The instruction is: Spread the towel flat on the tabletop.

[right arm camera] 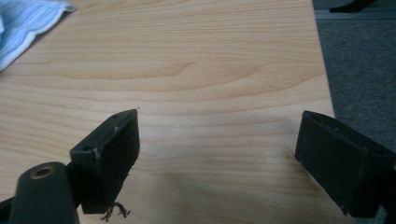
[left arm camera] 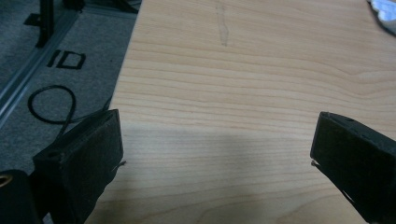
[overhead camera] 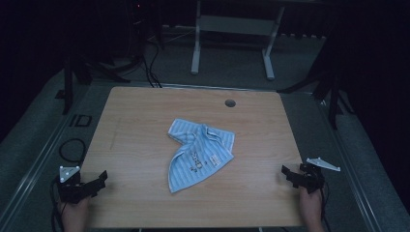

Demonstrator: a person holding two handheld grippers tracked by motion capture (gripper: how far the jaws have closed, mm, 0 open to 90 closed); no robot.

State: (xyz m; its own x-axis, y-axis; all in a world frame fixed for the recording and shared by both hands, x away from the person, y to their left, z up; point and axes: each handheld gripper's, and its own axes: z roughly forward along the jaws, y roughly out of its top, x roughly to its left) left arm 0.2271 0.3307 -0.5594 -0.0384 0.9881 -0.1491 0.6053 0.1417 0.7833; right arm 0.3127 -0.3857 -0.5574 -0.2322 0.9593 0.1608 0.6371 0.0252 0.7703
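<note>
Gaping left claw (left arm camera: 217, 154), right claw (right arm camera: 217, 154), both empty

Your wooden table (overhead camera: 145, 121) has a round hole (overhead camera: 230, 103) far side; a white frame (overhead camera: 232, 29) stands beyond on grey carpet (overhead camera: 43, 145).

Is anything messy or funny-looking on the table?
Yes, the little blue striped shirt in the middle of the wooden table is crumpled, with its top folded over and lying crooked instead of flat. The left claw and right claw wait open at the near corners, touching nothing.
</note>
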